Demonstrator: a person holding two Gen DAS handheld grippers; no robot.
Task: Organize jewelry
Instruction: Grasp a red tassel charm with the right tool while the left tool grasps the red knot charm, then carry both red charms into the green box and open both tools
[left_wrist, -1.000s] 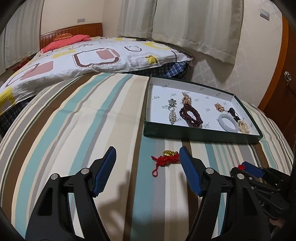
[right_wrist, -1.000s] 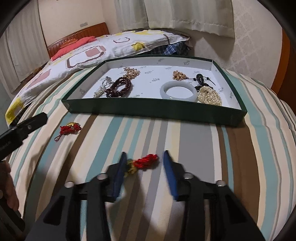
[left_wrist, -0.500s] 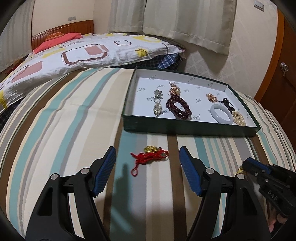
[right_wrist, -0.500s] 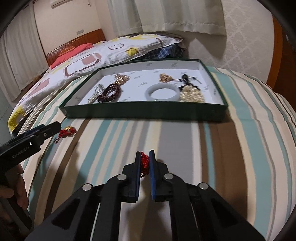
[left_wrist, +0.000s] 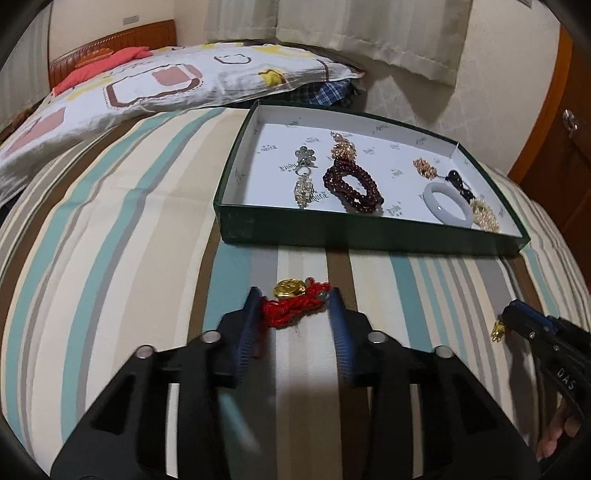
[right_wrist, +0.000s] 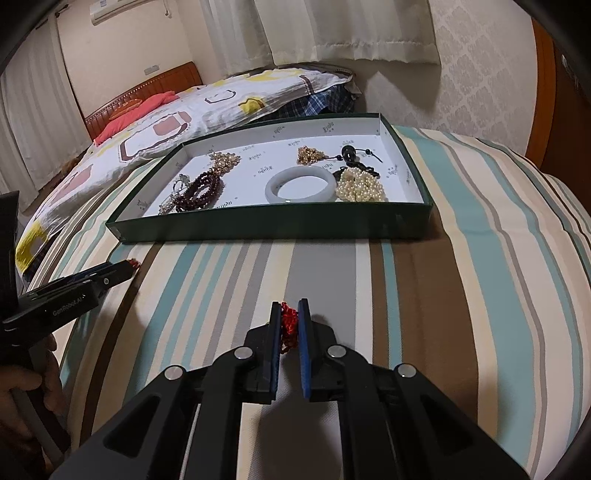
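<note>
Red cord charm (right_wrist: 289, 322) sits pinched in my right tool (right_wrist: 288, 326); my left tool (left_wrist: 294, 314) brackets another charm (left_wrist: 295, 301), jaws apart, lower centre.

A bedroom, and the striped bedspread (left_wrist: 110, 229) fills the foreground in bands of teal, cream, brown and grey. Beyond it lies a white quilt (right_wrist: 177, 118) printed with brown and yellow shapes, a red pillow (right_wrist: 140, 110) tucked against the wooden headboard (right_wrist: 147, 86). Cream curtains (right_wrist: 354, 29) hang along the far wall (their hems stop well above the bed). Patterned wallpaper (right_wrist: 480, 74) runs to a wooden door (left_wrist: 554, 147) at the right. An air conditioner (right_wrist: 110, 11) sits high up.
</note>
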